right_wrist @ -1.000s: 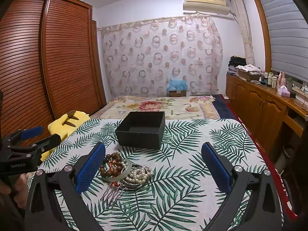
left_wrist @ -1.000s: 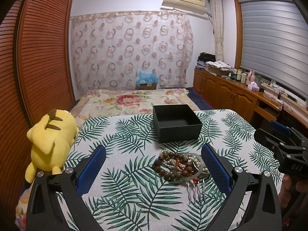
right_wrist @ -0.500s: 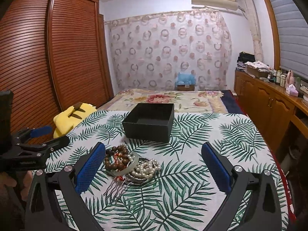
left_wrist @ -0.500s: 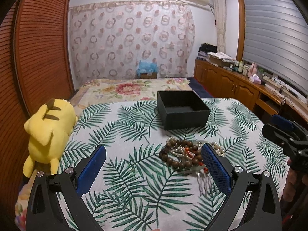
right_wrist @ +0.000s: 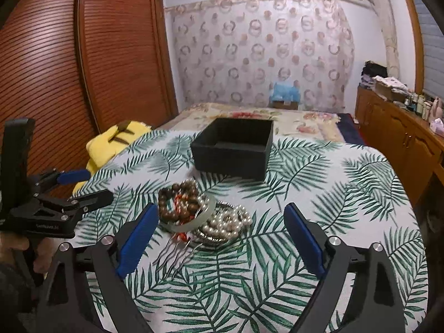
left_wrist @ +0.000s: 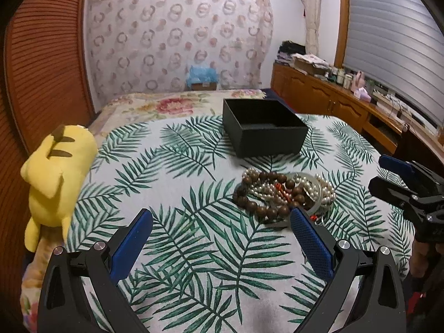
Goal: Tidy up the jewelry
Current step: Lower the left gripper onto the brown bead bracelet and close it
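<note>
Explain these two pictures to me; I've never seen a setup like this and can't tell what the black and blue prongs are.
No robot here: a person holds a hand-held clamp tool in each hand, each carrying a camera that looks along its jaws. One picture is from the left gripper, the other from the right gripper; each also shows the other tool at its edge. On the leaf-print cloth lies a pile of jewelry, bead and pearl strands, in front of an open black box. A yellow plush toy sits aside. Both jaws stand apart, holding nothing; the right ones are closing.

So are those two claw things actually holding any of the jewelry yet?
No. The left gripper is open and empty; the right gripper's jaws are closing on nothing, the jewelry pile untouched.
</note>
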